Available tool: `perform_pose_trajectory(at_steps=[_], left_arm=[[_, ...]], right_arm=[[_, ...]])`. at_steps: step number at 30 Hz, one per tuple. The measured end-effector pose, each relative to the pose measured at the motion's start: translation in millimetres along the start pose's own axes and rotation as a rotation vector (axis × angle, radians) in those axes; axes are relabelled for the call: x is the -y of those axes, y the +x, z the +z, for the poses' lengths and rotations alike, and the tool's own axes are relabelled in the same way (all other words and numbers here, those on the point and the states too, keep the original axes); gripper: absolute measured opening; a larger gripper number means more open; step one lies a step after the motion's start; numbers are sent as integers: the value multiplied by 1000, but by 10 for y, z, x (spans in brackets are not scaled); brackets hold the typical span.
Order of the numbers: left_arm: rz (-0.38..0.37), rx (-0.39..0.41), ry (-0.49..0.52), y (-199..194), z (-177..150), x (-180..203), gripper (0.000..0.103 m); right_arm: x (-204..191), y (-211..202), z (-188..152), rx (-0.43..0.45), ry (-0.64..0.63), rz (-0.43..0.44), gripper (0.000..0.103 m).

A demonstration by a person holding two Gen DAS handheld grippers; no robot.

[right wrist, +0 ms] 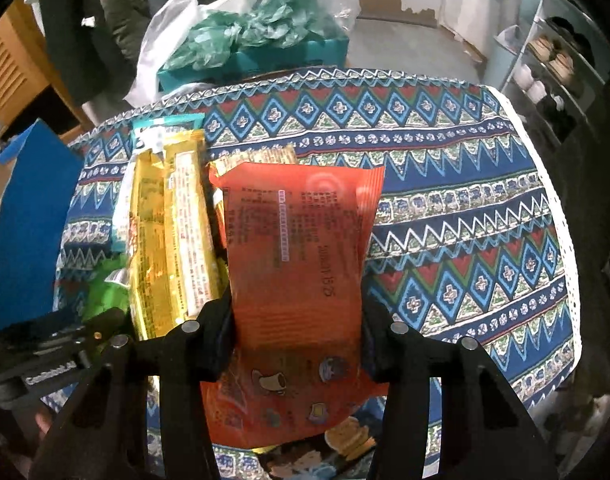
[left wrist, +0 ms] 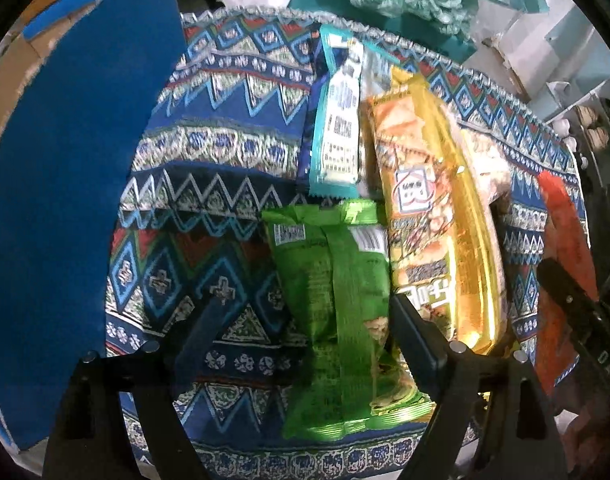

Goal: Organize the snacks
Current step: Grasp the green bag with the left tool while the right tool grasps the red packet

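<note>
Between the jaws of the left gripper [left wrist: 309,316], on the patterned tablecloth [left wrist: 209,152] that covers the counter, lies the green snack packet [left wrist: 337,304], and the coming move turns on how it sits there: its long axis runs straight ahead along the fingers, so the released, wide-set jaws flank its two long sides without pressing on it. The left finger stands well clear of the packet's edge, while the right finger is close against the edge that borders the long golden biscuit pack [left wrist: 437,216]. A teal-edged wrapper [left wrist: 339,120] lies just beyond, and a blue box flap [left wrist: 65,160] rises at the left. The right gripper [right wrist: 297,340] has its jaws clenched on the orange snack packet [right wrist: 301,232], whose long axis also runs forward. I judge the left hand much the nearer to the green packet, and closing across its narrow width would take it
</note>
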State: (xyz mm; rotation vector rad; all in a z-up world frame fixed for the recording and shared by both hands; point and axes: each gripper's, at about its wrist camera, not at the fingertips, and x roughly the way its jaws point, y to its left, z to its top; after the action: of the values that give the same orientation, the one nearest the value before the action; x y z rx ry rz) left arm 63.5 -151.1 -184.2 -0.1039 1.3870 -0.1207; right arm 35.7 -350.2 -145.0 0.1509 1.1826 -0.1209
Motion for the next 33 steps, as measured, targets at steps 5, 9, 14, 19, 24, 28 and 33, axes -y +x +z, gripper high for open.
perform_pose_trajectory(at_steps=[5, 9, 14, 19, 24, 28, 33], left_arm=[[0, 8, 33, 52, -50, 15, 85], [-8, 26, 77, 49, -48, 66, 67], [-1, 45, 121, -2, -68, 141, 43], [14, 66, 109, -88, -51, 125, 36], [9, 111, 91, -244, -24, 24, 32], [-3, 151, 81, -403, -21, -36, 32], [-11, 220, 83, -629, 8, -62, 32]], right_arm=[[-24, 29, -19, -12, -4, 8, 49], [-46, 26, -15, -8, -7, 13, 49], [-90, 13, -3, -1, -17, 21, 49], [-153, -20, 9, 13, -33, 30, 49], [-219, -78, 30, 28, -45, 38, 49], [-286, -140, 58, 45, -55, 51, 49], [-399, -234, 72, 71, -79, 59, 49]])
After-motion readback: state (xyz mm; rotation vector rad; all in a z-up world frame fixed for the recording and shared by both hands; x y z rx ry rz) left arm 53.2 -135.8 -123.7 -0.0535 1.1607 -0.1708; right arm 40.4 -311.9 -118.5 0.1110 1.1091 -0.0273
